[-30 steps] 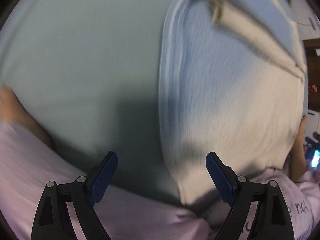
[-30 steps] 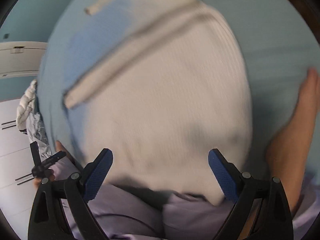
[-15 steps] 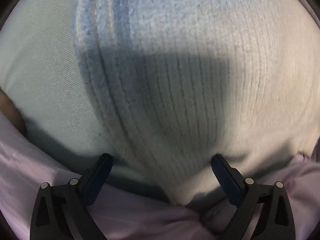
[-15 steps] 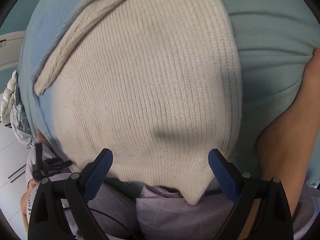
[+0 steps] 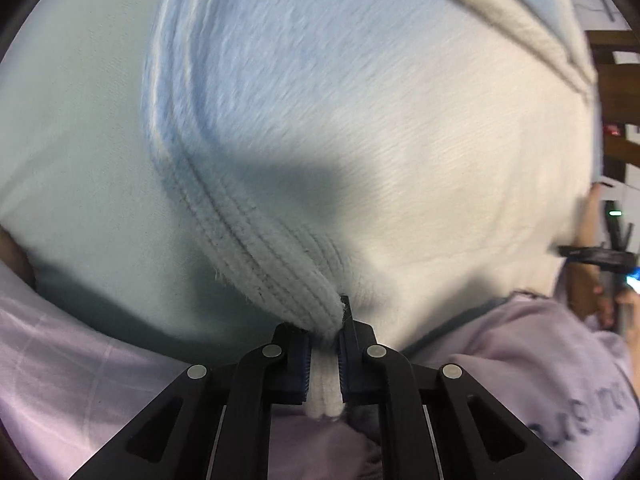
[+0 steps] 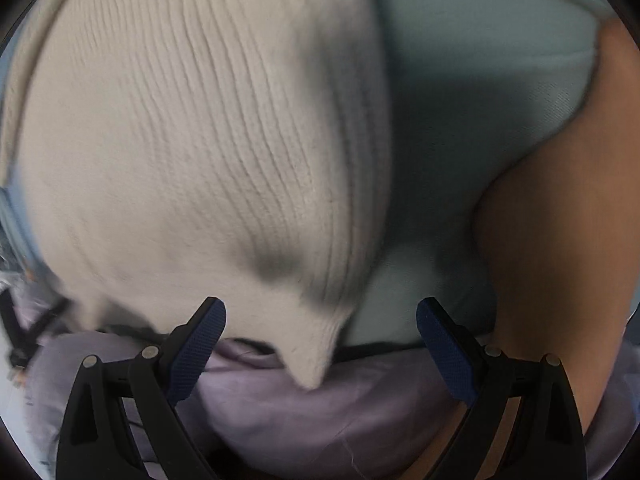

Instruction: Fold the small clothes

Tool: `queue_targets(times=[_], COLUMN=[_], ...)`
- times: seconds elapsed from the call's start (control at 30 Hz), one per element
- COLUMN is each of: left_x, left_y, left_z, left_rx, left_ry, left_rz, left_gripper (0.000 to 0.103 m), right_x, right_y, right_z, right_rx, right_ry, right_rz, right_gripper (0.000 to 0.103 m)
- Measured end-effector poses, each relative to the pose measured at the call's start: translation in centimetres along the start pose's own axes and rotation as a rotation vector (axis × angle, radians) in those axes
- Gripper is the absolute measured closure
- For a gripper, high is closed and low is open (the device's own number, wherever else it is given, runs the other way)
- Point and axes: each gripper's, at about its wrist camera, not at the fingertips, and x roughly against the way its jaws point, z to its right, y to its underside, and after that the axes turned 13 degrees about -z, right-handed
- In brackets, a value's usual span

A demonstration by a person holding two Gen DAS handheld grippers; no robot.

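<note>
From the left wrist camera, the left gripper (image 5: 323, 354) has its two blue-padded jaws pressed together on the near corner of a ribbed knit sweater (image 5: 400, 152), and a small tuft of cream knit pokes out below the pads. The sweater runs cream on its right part and pale blue on its left, with a thick ribbed hem that curves up and away from the pinched corner. It lies spread on a pale teal sheet (image 5: 80, 140), which shows bare to its left. A lilac garment (image 5: 80, 380) worn by the person fills the bottom of the view. From the right wrist camera, the right gripper (image 6: 320, 344) stands wide open with nothing between its jaws. A pointed cream corner of the sweater (image 6: 192, 152) hangs between the two fingers without touching either, over the lilac cloth (image 6: 320, 420). The teal sheet (image 6: 460, 80) lies to the right of the sweater, and a bare forearm (image 6: 560, 220) rests at the sheet's right edge. No containers appear in either view.
</note>
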Motion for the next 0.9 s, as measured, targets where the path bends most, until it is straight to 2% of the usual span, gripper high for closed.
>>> queue_targets(times=[0.1,0.13,0.2,0.27,0.3,0.33,0.4,0.47,0.53,0.6,0.7,0.8,0.9], left_x=[1.1,1.3,2.2,3.9,4.7,5.4,7.2,10.1,12.8,15.5,19.8,23.2,24.9], left_y=[0.1,0.1,-0.1,0.0,0.1,-0.1,0.4,1.3,2.0,3.2,5.4,8.2,10.2], left_z=[0.6,0.7,0.6,0.3,0.5,0.7,0.7,0.7,0.4,0.3,0.3,0.8,0.6], left_rx=[-0.023,-0.028,-0.043,-0.059,-0.069,-0.076,-0.085,-0.098,-0.107,-0.115,-0.130,-0.148,-0.149], left_ry=[0.032,0.037,0.054,0.071,0.081,0.089,0.121,0.153,0.204,0.245,0.306,0.367,0.415], left_rz=[0.028,0.035,0.057,0.086,0.108,0.126,0.178,0.253,0.309,0.391,0.537,0.671,0.763], left_gripper=[0.093,0.094,0.094,0.094,0.094,0.094,0.095,0.096,0.096,0.096,0.096,0.096,0.096], right_x=[-1.8,-2.3,-2.6,-2.4,-2.1,-1.7,0.2,2.8,6.6,10.7,14.3,15.9,17.8], right_y=[-1.3,-1.6,-1.7,-1.2,-0.9,-0.4,0.9,2.4,4.7,7.8,11.9,15.6,17.7], right_z=[-1.2,-1.7,-2.4,-3.2,-3.7,-4.1,-4.7,-4.8,-4.2,-3.0,-1.2,0.3,1.5], right_rx=[0.066,0.096,0.129,0.165,0.188,0.210,0.250,0.279,0.311,0.353,0.401,0.449,0.479], right_ry=[0.074,0.102,0.134,0.142,0.145,0.139,0.104,0.009,-0.120,-0.297,-0.475,-0.639,-0.786], right_rz=[-0.026,-0.032,-0.026,-0.002,0.012,0.032,0.115,0.217,0.362,0.529,0.702,0.821,0.910], right_gripper=[0.011,0.021,0.027,0.049,0.078,0.095,0.096,0.096,0.096,0.096,0.097,0.097,0.097])
